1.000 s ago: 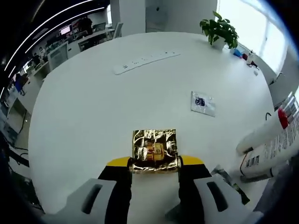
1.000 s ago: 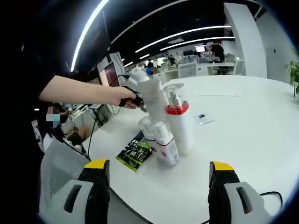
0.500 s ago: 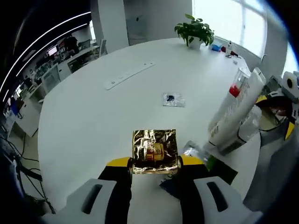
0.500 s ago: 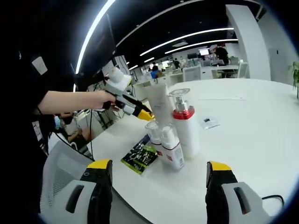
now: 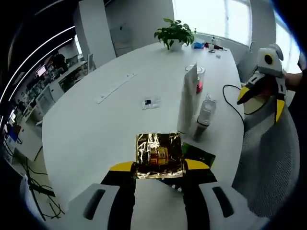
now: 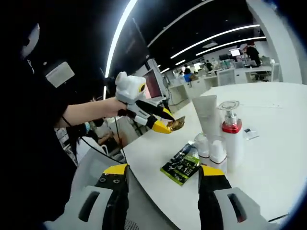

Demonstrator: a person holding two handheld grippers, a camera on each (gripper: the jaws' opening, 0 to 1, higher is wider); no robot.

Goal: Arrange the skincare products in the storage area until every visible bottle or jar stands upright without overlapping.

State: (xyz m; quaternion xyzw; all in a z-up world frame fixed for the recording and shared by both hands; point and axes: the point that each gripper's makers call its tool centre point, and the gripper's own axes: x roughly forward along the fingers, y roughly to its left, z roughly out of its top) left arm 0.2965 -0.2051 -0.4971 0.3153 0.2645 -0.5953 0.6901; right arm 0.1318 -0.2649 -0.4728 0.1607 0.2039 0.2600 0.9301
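Two claws in use. Left claw (image 5: 159, 167): pressed onto a gold foil packet (image 5: 159, 155), carried above the near edge of the white surface (image 5: 96, 129); from the right gripper view the same claw (image 6: 169, 126) hangs in the air beside the bottle group, packet (image 6: 176, 124) at its tip. Right claw (image 6: 163, 175): spread wide, holding nothing, low at the surface's edge. Task items, standing together near that edge: white tube (image 6: 206, 115) upright on its cap; pump bottle (image 6: 231, 139) with red collar, upright; two small clear-capped bottles (image 6: 211, 151) upright just in front, close enough that touching cannot be ruled out. Dark green packet (image 6: 183, 165) lying flat just beside the small bottles. Step judged in hand: placing the gold packet in the group. Next move calls for lowering it onto bare surface near the bottles without nudging the tube or covering the green packet. Other items: small sachet (image 5: 150, 103), power strip (image 5: 116, 88), potted plant (image 5: 174, 33), well apart. Black cable (image 5: 230, 96) runs near the bottles.
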